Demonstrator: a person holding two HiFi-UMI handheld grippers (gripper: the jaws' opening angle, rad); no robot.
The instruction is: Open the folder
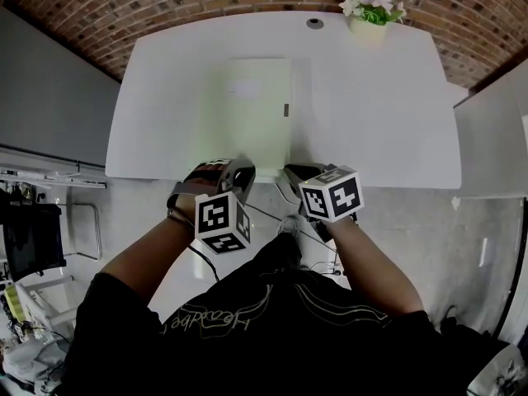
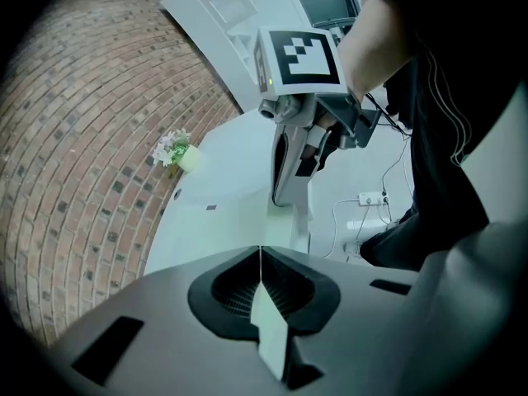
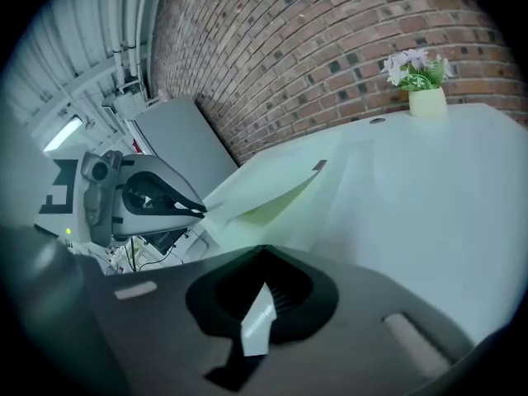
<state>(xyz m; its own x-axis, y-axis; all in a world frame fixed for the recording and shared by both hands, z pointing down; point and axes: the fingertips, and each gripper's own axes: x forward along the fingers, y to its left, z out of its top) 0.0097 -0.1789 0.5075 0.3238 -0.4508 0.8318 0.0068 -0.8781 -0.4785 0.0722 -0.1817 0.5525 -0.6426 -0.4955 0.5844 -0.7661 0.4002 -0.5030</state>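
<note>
A pale green folder (image 1: 252, 110) lies lengthwise on the white table (image 1: 371, 114), its near end at the table's front edge. My left gripper (image 1: 239, 172) is at that end's left corner, and in the left gripper view it (image 2: 262, 291) is shut on a thin pale edge of the folder (image 2: 268, 328). My right gripper (image 1: 297, 173) is at the right corner, likewise shut (image 3: 262, 304) on a pale sheet edge. In the right gripper view the folder's cover (image 3: 272, 192) is raised a little at the left gripper (image 3: 198, 210), with a green inside showing below it.
A small pot of flowers (image 1: 369, 15) stands at the table's far edge, beside a round cable hole (image 1: 315, 23). A grey cabinet (image 1: 495, 139) is at the right. Behind the table is a brick wall (image 3: 330, 40). Cables lie on the floor under my arms.
</note>
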